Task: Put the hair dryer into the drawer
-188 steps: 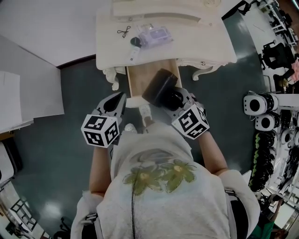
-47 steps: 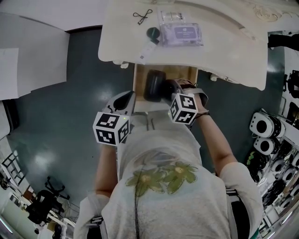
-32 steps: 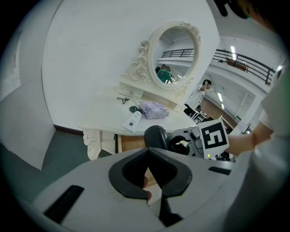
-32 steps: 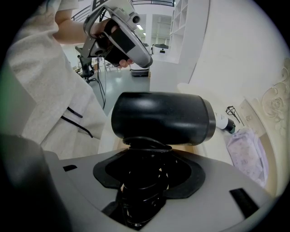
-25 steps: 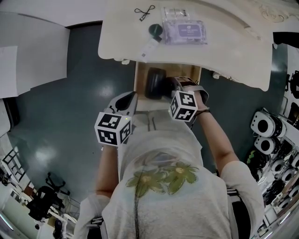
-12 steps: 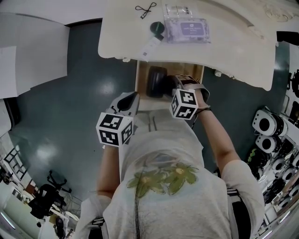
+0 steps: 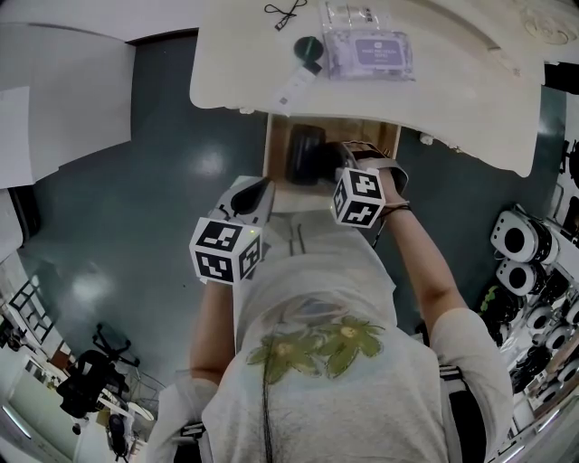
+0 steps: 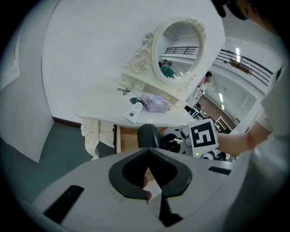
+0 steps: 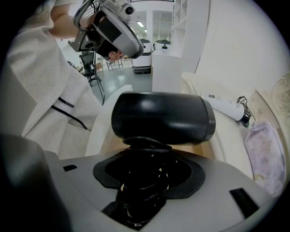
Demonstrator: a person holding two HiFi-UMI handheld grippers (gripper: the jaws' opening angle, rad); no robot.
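The right gripper (image 9: 144,179) is clenched on the handle of the black hair dryer (image 9: 163,117), with the coiled cord bunched between its jaws; the barrel lies crosswise just beyond the jaws, its wider mouth toward 3 o'clock. From the head view the right gripper (image 7: 331,163) reaches into the open drawer (image 7: 279,145), and the hair dryer (image 7: 306,154) sits within the drawer's wooden outline at 9 o'clock of the jaws — whether it rests on the drawer bottom cannot be told. The left gripper (image 7: 260,188) hangs at about 8 o'clock of the right one, by the drawer's front left corner; in its own view the left gripper (image 8: 147,152) has its jaws together at the tips with nothing held. Beyond the drawer, at 12 o'clock, stands the cream dressing table (image 7: 470,99), bearing a white tube (image 7: 294,86) with a dark cap, a lilac pouch (image 7: 371,50) just to its 2 o'clock, and a small dark wire clip (image 7: 285,11). An oval mirror (image 8: 179,45) in an ornate frame rises at the table's back.
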